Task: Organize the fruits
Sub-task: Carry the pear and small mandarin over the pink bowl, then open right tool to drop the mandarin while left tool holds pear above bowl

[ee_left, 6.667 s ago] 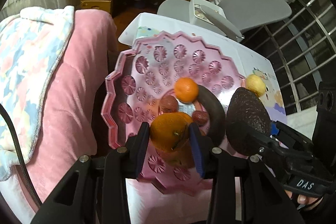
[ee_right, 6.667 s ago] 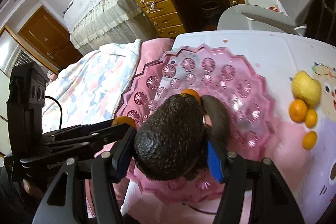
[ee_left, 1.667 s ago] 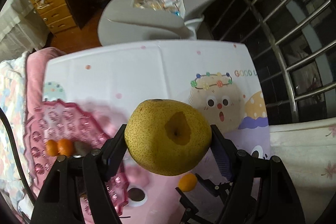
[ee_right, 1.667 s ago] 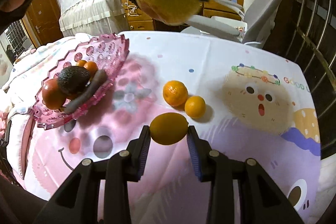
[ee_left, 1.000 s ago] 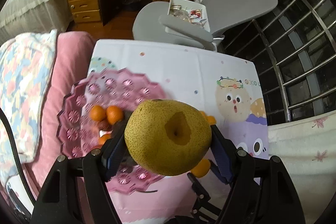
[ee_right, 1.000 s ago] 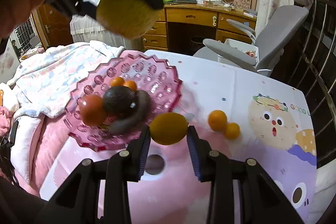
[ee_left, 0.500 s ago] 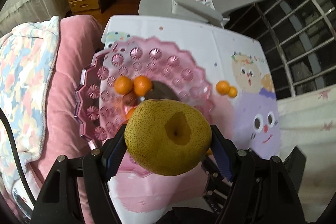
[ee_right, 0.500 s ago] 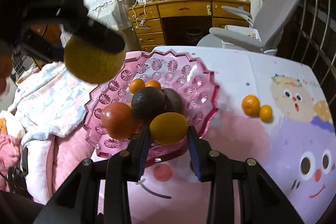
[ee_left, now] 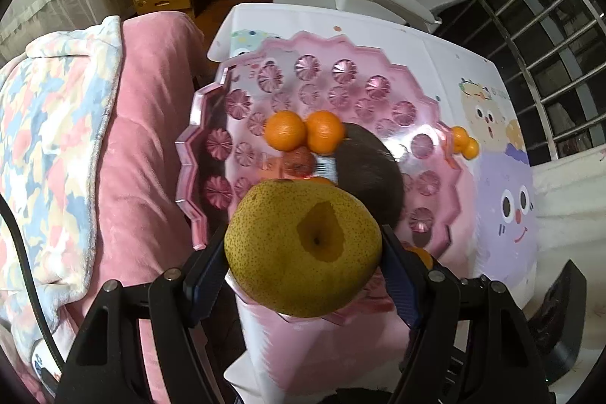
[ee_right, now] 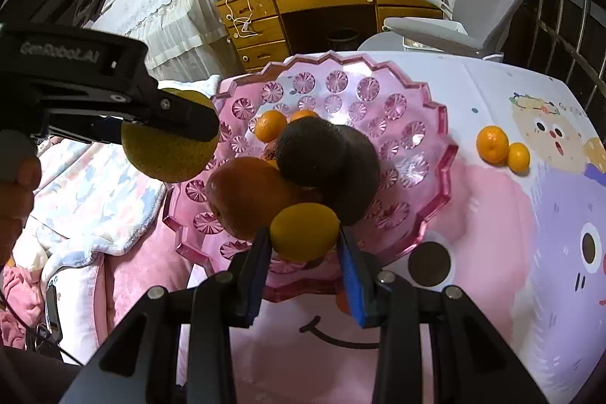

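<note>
- Left gripper (ee_left: pixel 303 248): clamps speckled yellow-brown pear (ee_left: pixel 303 247) above pink scalloped glass dish (ee_right: pixel 441 124).
- Right gripper (ee_right: pixel 305 239): grips small yellow-orange citrus (ee_right: pixel 305 231) over near rim.
- Step: delivery; next, lower into free dish space, release.

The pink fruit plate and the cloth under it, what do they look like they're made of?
The pink plate looks like clear tinted plastic or pressed glass: glossy, see-through, with molded starburst facets and a zigzag rim; which one is unclear. The table cover looks like smooth printed vinyl or coated fabric, with cartoon faces and fold creases.
</note>
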A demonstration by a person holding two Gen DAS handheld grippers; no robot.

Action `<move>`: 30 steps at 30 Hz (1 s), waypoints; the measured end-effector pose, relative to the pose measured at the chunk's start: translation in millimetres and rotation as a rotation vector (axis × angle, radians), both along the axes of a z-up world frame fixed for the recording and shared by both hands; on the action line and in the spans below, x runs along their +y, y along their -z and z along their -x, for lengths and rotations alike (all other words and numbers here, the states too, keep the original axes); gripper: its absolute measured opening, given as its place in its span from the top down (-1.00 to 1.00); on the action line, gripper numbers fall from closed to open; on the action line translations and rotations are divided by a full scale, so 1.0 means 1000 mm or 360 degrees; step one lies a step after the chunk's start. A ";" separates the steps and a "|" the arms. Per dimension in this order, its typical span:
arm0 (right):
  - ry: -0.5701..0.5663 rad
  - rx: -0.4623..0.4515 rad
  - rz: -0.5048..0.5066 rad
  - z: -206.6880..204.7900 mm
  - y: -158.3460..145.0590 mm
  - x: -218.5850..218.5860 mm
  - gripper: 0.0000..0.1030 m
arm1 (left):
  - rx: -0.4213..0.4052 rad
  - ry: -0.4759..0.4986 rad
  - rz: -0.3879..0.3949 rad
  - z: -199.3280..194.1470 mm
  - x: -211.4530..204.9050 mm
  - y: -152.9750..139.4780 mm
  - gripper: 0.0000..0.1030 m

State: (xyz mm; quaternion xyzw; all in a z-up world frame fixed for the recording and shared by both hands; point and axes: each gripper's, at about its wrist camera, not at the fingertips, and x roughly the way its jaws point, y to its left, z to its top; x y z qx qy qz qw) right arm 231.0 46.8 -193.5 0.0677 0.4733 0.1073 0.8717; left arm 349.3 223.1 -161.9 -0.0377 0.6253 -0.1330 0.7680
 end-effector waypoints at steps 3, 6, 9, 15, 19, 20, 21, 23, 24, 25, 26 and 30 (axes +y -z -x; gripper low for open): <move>0.0015 0.0016 0.0009 -0.001 0.003 0.004 0.30 | -0.0007 -0.0023 0.0003 -0.004 0.008 0.008 -0.43; 0.0030 0.0029 0.0019 -0.003 0.006 0.007 0.29 | -0.0007 -0.0035 0.0023 -0.007 0.014 0.015 -0.43; 0.0043 0.0049 0.0029 -0.006 0.009 0.008 0.29 | -0.0007 -0.0043 0.0042 -0.008 0.018 0.020 -0.43; 0.0043 0.0077 0.0031 -0.008 0.011 0.009 0.29 | 0.0027 -0.0070 0.0035 -0.008 0.018 0.025 -0.43; 0.0013 0.0105 -0.0001 -0.011 0.011 0.008 0.28 | 0.0044 -0.0103 0.0025 -0.005 0.019 0.026 -0.44; 0.0003 0.0109 -0.0009 -0.011 0.011 0.007 0.22 | 0.0051 -0.0115 0.0020 -0.004 0.020 0.027 -0.44; -0.0008 0.0112 -0.0022 -0.012 0.011 0.007 0.12 | 0.0060 -0.0131 0.0014 -0.003 0.021 0.027 -0.44; -0.0033 0.0105 -0.0042 -0.012 0.009 0.006 -0.11 | 0.0073 -0.0159 0.0019 0.001 0.022 0.027 -0.53; -0.0044 0.0098 -0.0046 -0.011 0.008 0.006 -0.22 | 0.0070 -0.0176 0.0030 0.004 0.023 0.026 -0.56; -0.0057 0.0092 -0.0047 -0.011 0.007 0.006 -0.25 | 0.0055 -0.0194 0.0042 0.006 0.024 0.023 -0.60; -0.0072 0.0086 -0.0049 -0.010 0.006 0.005 -0.28 | 0.0046 -0.0206 0.0045 0.008 0.024 0.022 -0.63; -0.0123 0.0083 -0.0065 -0.007 0.003 0.002 -0.28 | 0.0048 -0.0282 0.0032 0.017 0.026 0.019 -0.67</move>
